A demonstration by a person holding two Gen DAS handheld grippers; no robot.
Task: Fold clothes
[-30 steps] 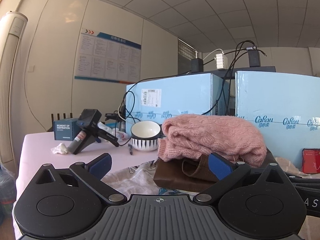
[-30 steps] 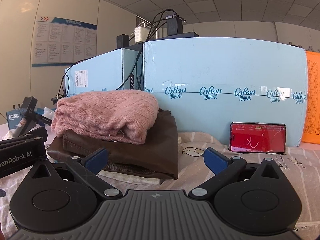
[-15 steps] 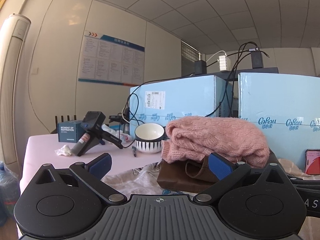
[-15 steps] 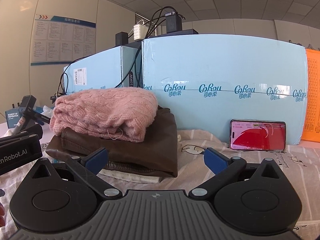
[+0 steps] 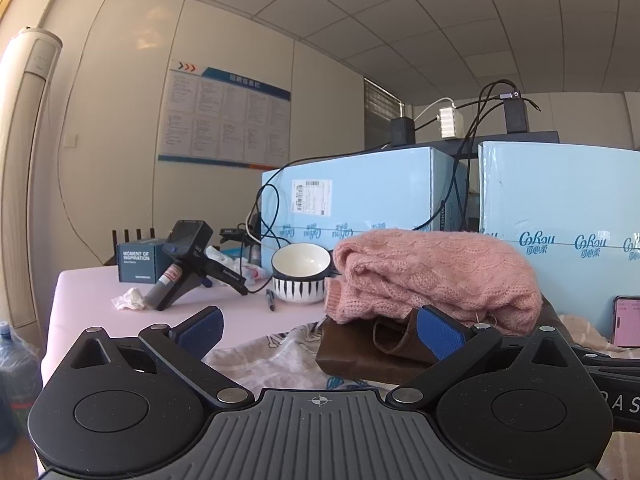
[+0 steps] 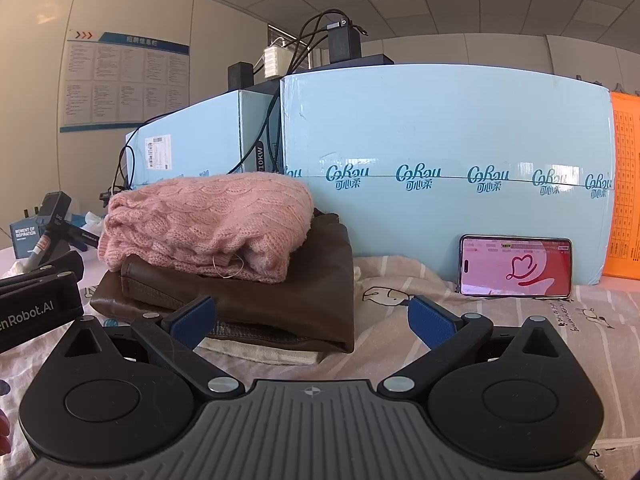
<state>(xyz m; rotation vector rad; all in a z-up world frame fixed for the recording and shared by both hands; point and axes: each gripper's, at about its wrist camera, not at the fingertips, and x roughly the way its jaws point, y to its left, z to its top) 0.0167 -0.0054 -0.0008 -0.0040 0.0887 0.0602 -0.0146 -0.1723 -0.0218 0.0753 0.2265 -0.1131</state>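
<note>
A folded pink knit sweater (image 6: pixel 208 224) lies on top of a folded brown leather garment (image 6: pixel 280 300), which rests on a white folded cloth (image 6: pixel 260 354) on a printed sheet (image 6: pixel 520 344). The same stack shows in the left wrist view: the sweater (image 5: pixel 432 276) over the brown garment (image 5: pixel 360 352). My right gripper (image 6: pixel 312 320) is open and empty, just in front of the stack. My left gripper (image 5: pixel 320 332) is open and empty, to the left of the stack. The left gripper's body (image 6: pixel 36 308) shows at the right wrist view's left edge.
Light blue cartons (image 6: pixel 440 160) stand right behind the stack. A phone (image 6: pixel 516 266) leans against them at the right. A striped bowl (image 5: pixel 300 272), a pen (image 5: pixel 270 300), a black handheld device (image 5: pixel 180 264), a crumpled tissue (image 5: pixel 130 300) and a small blue box (image 5: pixel 138 260) lie on the pink table (image 5: pixel 92 296).
Both grippers have tilted up slightly, so the stack sits lower in both views. The phone screen has changed picture. Both stay open and empty.
</note>
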